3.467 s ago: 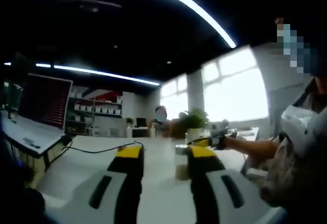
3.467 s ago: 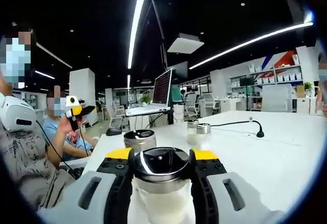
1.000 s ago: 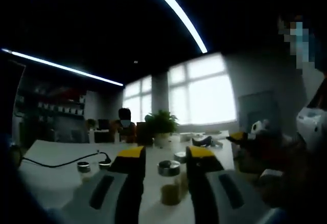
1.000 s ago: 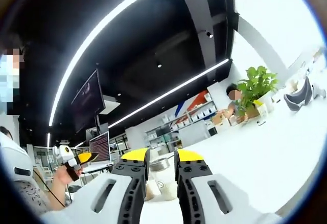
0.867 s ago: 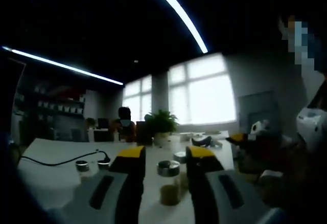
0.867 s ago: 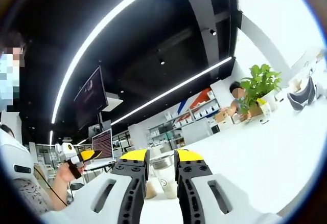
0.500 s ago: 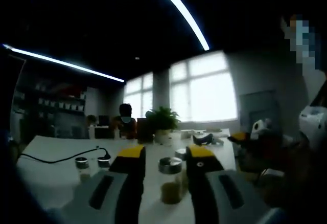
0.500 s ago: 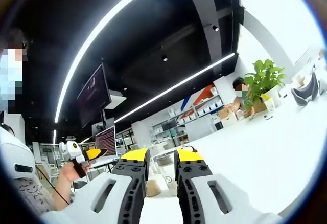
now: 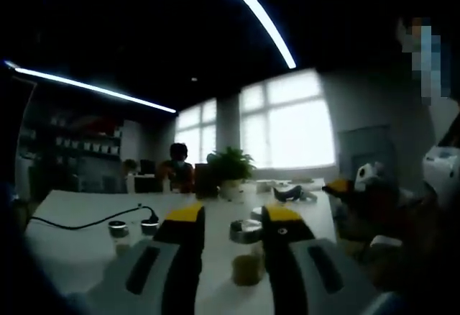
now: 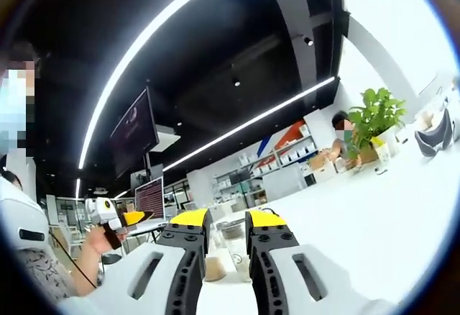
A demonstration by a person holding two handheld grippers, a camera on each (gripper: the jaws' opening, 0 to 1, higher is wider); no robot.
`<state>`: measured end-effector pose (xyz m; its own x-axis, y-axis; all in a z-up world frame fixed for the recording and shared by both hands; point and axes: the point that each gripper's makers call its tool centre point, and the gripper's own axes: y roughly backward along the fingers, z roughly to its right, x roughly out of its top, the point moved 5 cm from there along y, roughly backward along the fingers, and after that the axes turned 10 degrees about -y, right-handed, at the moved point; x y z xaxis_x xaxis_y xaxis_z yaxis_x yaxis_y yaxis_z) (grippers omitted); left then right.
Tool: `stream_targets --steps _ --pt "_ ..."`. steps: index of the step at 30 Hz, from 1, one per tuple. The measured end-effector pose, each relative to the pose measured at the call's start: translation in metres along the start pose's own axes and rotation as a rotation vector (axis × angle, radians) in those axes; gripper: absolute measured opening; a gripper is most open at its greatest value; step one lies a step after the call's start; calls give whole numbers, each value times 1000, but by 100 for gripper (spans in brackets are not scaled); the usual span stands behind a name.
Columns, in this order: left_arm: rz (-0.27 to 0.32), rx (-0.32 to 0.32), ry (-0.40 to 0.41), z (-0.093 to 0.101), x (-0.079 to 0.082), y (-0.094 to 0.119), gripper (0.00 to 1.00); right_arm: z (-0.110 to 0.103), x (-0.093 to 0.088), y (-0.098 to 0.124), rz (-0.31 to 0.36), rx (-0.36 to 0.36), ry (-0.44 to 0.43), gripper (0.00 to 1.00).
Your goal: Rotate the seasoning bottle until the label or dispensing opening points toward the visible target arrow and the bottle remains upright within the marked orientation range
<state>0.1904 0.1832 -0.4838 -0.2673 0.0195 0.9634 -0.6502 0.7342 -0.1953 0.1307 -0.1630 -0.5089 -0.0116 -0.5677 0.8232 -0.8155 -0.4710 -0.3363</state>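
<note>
Left gripper view: the left gripper [image 9: 230, 218] points along a white table [image 9: 79, 239] in a dim room. Its yellow-tipped jaws stand apart, a moderate gap between them, with nothing gripped. A seasoning bottle [image 9: 246, 257] with a metal cap stands upright on the table beyond the jaws, seen in the gap and close to the right jaw; contact cannot be determined. Two small jars [image 9: 118, 230] sit further left by a black cable [image 9: 79, 223] lying across the surface. At the far edge stands a potted plant [image 9: 230, 171] with a seated person [image 9: 177, 171] beside it, bright windows [image 9: 291, 131] behind. Shelving [image 9: 79, 149] lines the left wall. Light strips [image 9: 255, 13] cross the dark ceiling. At right, the right gripper [image 9: 352, 185] enters the view.

Right gripper view: the right gripper [image 10: 226, 221] is tilted upward, so the ceiling and its light strips take most of the view. Its jaws stand narrow, nearly together, with nothing between them. Bottles [image 10: 231, 254] show low in the narrow gap, on the white table, partly hidden. A hanging monitor [image 10: 134, 131], a laptop screen [image 10: 149, 196], and distant shelving are visible. The plant stands far right. At left, a person's hand [image 10: 97, 239] holds the left gripper.
</note>
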Motion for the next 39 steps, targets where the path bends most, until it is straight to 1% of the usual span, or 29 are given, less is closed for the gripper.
stream_targets --steps 2,5,7,10,11,12,13,14,15,17,19,20,21,22,25,27,29,32,34,37,39 --pt "5 4 6 -3 1 -2 33 -1 4 -5 3 6 -5 18" --pt "14 13 -2 -9 4 -9 33 -6 8 -14 -7 16 14 19" --pt "10 14 -10 -14 4 -16 33 -10 10 -22 -17 24 25 19" --pt "-18 12 -29 -22 1 -23 33 -20 6 -37 -49 50 54 19" --pt "-38 19 -33 -26 -2 -25 33 -22 4 -42 -63 58 64 19" --pt "-77 44 -66 -33 -5 -26 33 -24 2 -47 -73 65 72 19" --pt "-106 63 -129 -39 -8 -28 33 -24 -1 -52 -80 69 77 20" --pt "-121 72 -166 -43 -11 -31 33 -24 -4 -56 -89 74 76 20" --pt "-136 72 -169 -46 -16 -34 33 -23 -6 -59 -95 76 73 20" --pt "-163 58 -123 -55 -26 -43 34 -20 -12 -69 -111 85 52 20" --pt "-172 56 -109 -62 -32 -52 34 -16 -15 -76 -123 88 41 20" --pt "-177 58 -104 -65 -34 -56 34 -14 -15 -80 -129 96 41 20" --pt "-183 61 -101 -68 -37 -60 34 -15 -15 -84 -142 127 47 19" --pt "-185 67 -102 -72 -38 -64 34 -14 -13 -88 -155 136 49 18" --pt "-178 100 -93 -86 -40 -72 34 -7 -6 -99 -154 134 71 18" --pt "-176 112 -76 -90 -38 -74 34 1 2 -108 -137 137 86 18" --pt "-175 116 -75 -94 -31 -72 34 8 10 -115 -108 140 78 18" --pt "-173 146 -120 -103 -17 -69 34 22 20 -124 -55 137 26 18" --pt "-164 173 -146 -109 -10 -70 34 29 23 -128 -45 137 11 19" --pt "-150 195 -152 -115 -11 -76 34 33 25 -132 -34 145 -3 19" --pt "-151 208 -129 -118 -17 -80 34 32 23 -134 -39 191 -28 19"
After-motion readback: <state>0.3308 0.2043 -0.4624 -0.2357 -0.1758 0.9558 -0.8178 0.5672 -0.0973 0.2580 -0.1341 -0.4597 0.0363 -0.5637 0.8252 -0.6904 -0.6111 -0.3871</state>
